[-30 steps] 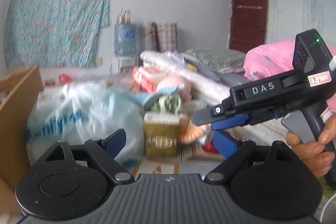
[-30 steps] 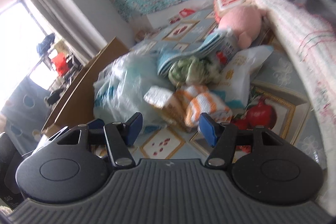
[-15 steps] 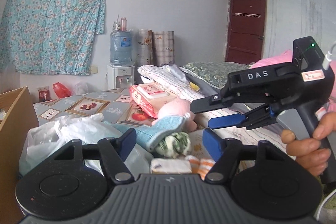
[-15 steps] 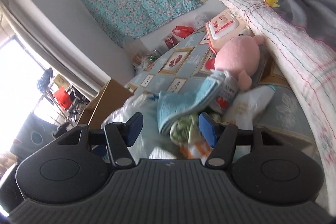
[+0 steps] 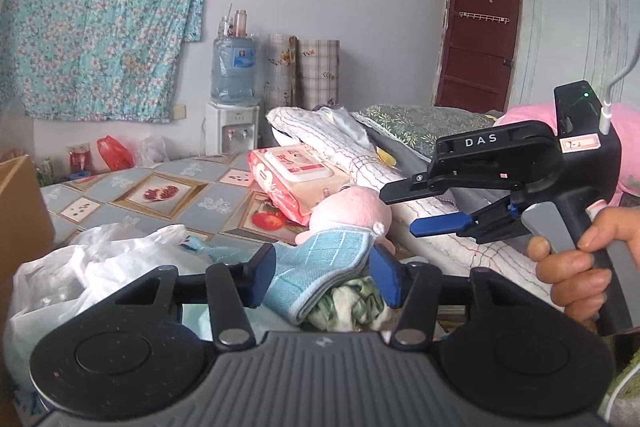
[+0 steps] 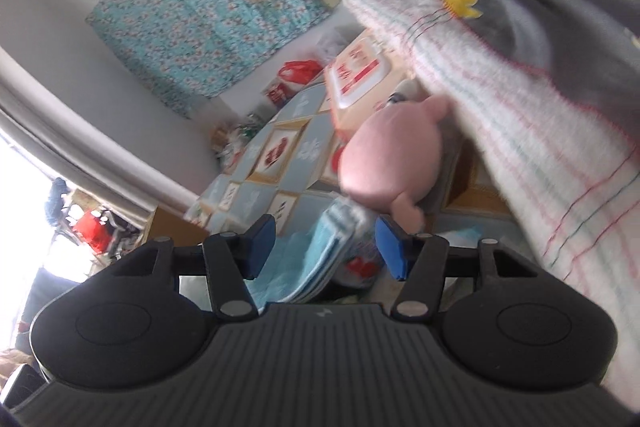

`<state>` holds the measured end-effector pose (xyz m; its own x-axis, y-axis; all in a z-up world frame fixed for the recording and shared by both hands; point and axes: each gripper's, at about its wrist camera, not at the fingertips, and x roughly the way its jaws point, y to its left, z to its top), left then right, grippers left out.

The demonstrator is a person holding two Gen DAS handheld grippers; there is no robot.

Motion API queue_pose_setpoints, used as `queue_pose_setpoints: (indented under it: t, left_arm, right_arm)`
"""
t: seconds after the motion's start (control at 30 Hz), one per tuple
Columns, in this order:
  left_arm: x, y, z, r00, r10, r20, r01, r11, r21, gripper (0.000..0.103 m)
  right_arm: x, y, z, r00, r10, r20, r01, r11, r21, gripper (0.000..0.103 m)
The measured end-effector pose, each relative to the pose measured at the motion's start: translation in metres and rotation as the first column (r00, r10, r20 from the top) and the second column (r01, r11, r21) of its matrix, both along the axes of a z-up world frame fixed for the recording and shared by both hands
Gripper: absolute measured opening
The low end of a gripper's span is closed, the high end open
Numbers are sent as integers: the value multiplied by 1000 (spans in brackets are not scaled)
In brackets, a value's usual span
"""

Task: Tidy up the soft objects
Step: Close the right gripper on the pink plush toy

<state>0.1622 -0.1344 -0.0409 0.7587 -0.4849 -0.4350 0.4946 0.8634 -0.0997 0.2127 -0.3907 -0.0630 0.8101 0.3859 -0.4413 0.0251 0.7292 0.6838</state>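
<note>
**Ana:** Patterned vinyl covers the low platform point(image 5: 132, 187), and everything soft sits heaped at its near end. Why there, do you think?

**Ben:** My guess is it serves as a sorting spot. The striped quilt point(image 5: 340, 147) lies rolled along the right side, so it walls the pile in and the smaller things have slid against it.

**Ana:** And the white plastic bag point(image 5: 80, 267) on the left?

**Ben:** It is slumped open beside the pile, perhaps as a container, though I cannot tell what is inside.

**Ana:** Next down, the pink plush toy point(image 5: 352, 211).

**Ben:** It rests between the quilt and the pack of wipes point(image 5: 296, 179), leaning on both. The folded blue towel point(image 5: 320, 263) is draped over its front and over a green-and-white cloth point(image 5: 352, 303) underneath.

**Ana:** So where are the tools?

**Ben:** The left gripper point(image 5: 324, 275) hangs in front of the pile with its jaws closing; the towel shows in the gap, but the pads press on nothing. The right gripper point(image 5: 420, 207) is held out over the quilt by a hand point(image 5: 576, 271), rolled sideways, jaws narrowing slightly and empty. In its own view the right gripper point(image 6: 326, 247) frames the towel edge and the toy beyond.

**Ana:** Towel first, then?

**Ben:** Likely; it lies on top.
</note>
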Motion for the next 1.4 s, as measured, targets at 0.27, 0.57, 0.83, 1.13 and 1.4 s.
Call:
queue_pose_setpoints:
  t: [0.27,0.57,0.83,1.13,1.4]
  left_arm:
    - [29,-26,-10,998,-29,-53,31,999,42,53]
    - [43,-33,-30,986,-22,-163,34,997,74,52]
    - [38,-36,-31,988,-16,-153,34,993,110,52]
    - [29,-37,-26,994,-25,-105,39,989,142,53]
    - [-2,-39,-7,998,-47,35,40,986,161,75]
  right_arm:
    - [51,-11,-13,996,-45,-82,37,995,-98,59]
    - [99,-9,-36,988,-16,-151,5,997,-73,75]
    - [111,-6,-41,991,-26,-131,20,999,-46,71]
    - [93,-15,-24,997,-73,-40,71,996,-53,65]
    - [42,-30,14,999,-28,28,28,1000,5,65]
